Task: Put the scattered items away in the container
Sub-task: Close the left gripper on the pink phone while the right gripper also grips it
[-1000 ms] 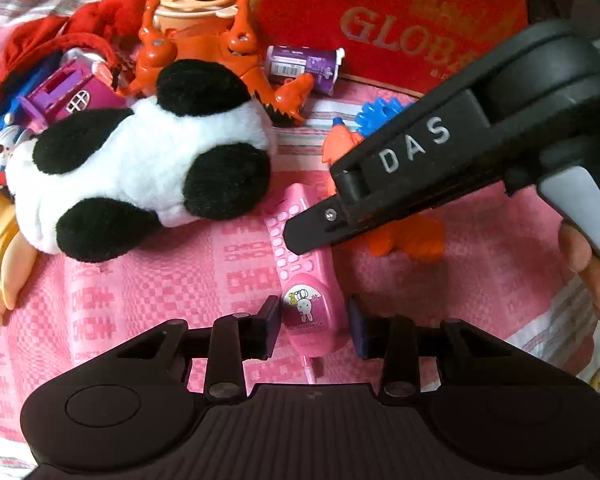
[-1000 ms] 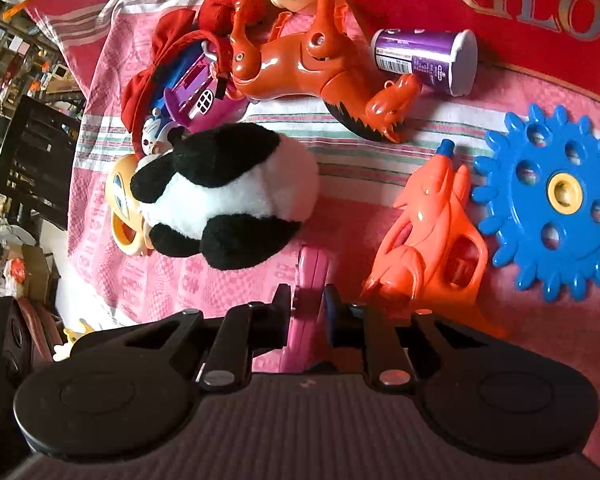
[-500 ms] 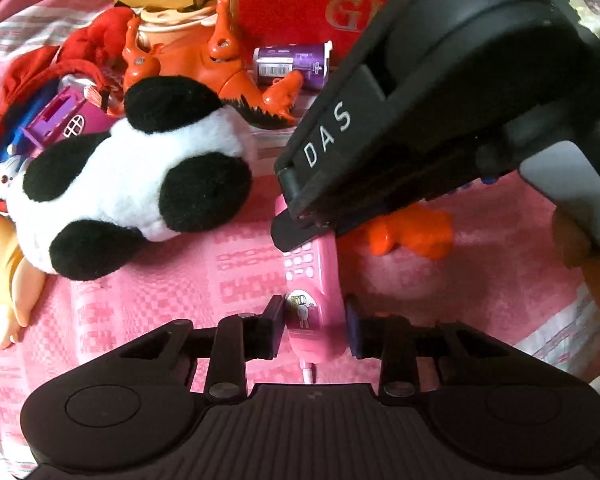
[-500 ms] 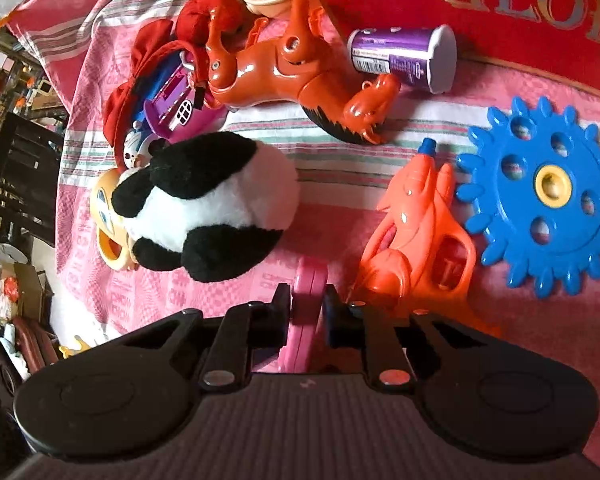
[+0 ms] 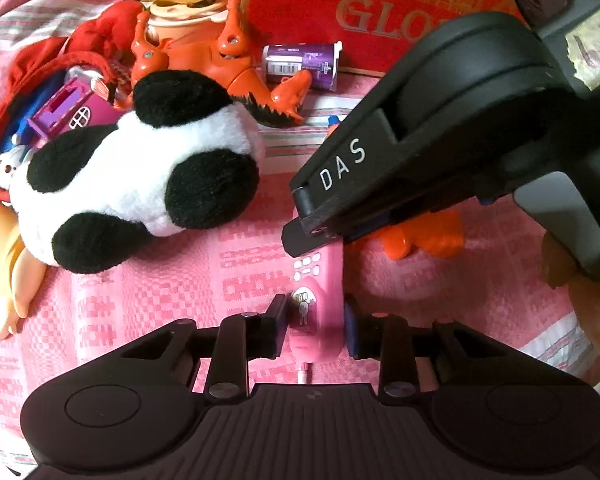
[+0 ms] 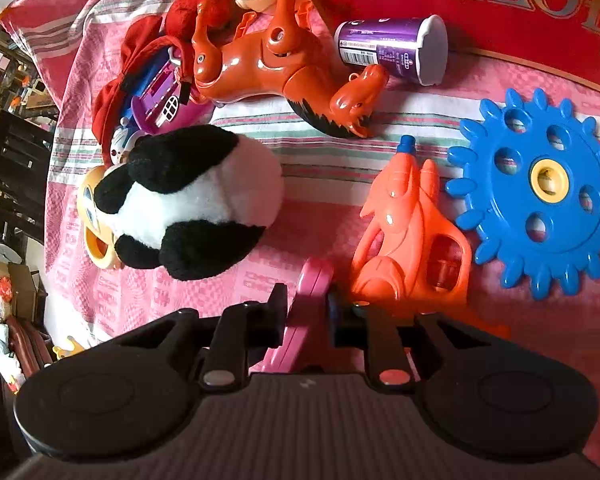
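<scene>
A pink toy phone lies on the pink cloth, held at both ends. My left gripper is shut on its near end with the sticker. My right gripper is shut on its other end, seen edge-on; this gripper crosses the left wrist view from the right. The red box with gold letters stands at the back. A panda plush lies left of the phone.
An orange toy horse, a purple can, a blue gear and an orange water pistol lie around. A red bag with a purple toy house and a yellow toy sit at left.
The right gripper has shifted a little to the right and up in the left view. Both grippers stay shut on the phone, which has tilted slightly.
</scene>
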{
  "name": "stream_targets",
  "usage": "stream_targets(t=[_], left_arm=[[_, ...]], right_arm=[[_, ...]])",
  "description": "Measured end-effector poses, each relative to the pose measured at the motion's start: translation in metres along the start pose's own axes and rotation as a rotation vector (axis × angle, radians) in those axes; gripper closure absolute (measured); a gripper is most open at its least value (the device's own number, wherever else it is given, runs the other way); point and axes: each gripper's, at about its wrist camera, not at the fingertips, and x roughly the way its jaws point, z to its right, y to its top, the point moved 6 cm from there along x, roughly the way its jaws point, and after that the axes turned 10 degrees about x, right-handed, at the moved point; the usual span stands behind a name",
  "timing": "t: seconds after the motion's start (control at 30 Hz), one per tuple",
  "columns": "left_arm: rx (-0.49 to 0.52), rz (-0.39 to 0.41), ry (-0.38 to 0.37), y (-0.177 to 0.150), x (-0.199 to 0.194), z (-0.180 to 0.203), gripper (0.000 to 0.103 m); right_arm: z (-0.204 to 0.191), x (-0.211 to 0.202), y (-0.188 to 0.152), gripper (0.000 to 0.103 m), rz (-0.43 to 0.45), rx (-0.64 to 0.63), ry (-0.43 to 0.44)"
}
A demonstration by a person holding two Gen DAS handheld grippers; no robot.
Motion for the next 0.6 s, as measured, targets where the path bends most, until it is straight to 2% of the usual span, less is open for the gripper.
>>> stream_targets(t=[0.3,0.6], left_arm=[[0.006,-0.02,0.022,0.004,-0.001,0.007,0.077],[-0.019,0.002,0.027,0.018,-0.009,0.008,0.077]], right_arm=[[-0.001,-0.005,0.0,0.081,-0.004,-0.022,-0.003],[-0.004,-0.021,0.004,0.081,0.015,-0.046,0.005]])
